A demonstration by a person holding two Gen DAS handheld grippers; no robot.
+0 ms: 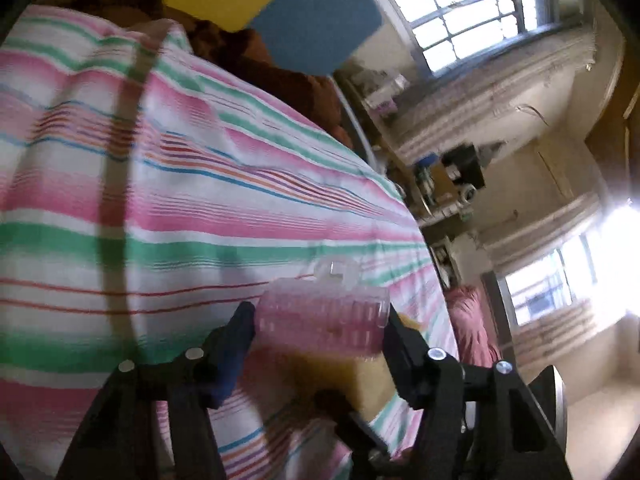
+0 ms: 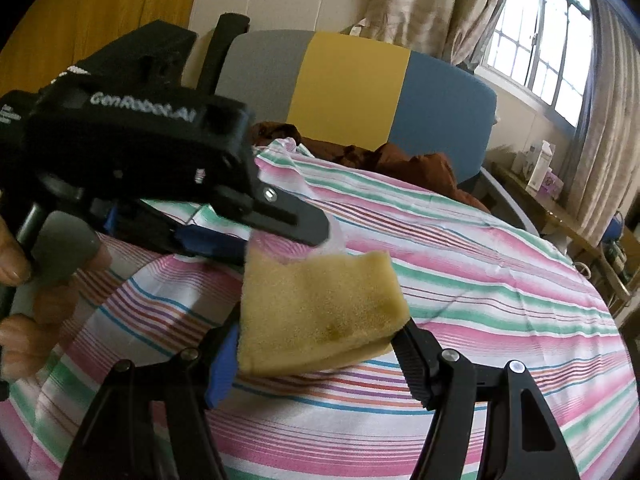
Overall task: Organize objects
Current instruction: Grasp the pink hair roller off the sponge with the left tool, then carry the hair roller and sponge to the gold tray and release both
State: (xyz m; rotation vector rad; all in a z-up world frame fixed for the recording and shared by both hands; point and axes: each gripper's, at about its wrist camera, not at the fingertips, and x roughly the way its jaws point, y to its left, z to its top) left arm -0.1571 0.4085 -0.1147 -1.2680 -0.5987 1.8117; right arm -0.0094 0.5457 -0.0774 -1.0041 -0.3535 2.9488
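Left wrist view, left gripper (image 1: 320,320): its jaws are pressing on both sides of a clear ribbed plastic container (image 1: 324,316) that is showing pink through its walls.
Left wrist view, surroundings: a striped bedsheet (image 1: 180,200) is spreading ahead of and beneath the gripper; a yellow sponge (image 1: 360,380) is lying just under the container.
Left wrist view, hard to make out: the whole picture is blurring, and the cluttered shelves (image 1: 444,184) beyond the bed are staying unreadable.
Right wrist view, right gripper (image 2: 320,336): its jaws are standing about half apart, clamping the yellow sponge (image 2: 316,312) between them.
Right wrist view, in the way: the left gripper's body (image 2: 140,140) is crossing above the sponge, its fingertips (image 2: 296,220) right at the sponge's far edge.
Right wrist view, cut off: the person's fingers (image 2: 16,264) are showing only at the left edge; the container is barely visible there.
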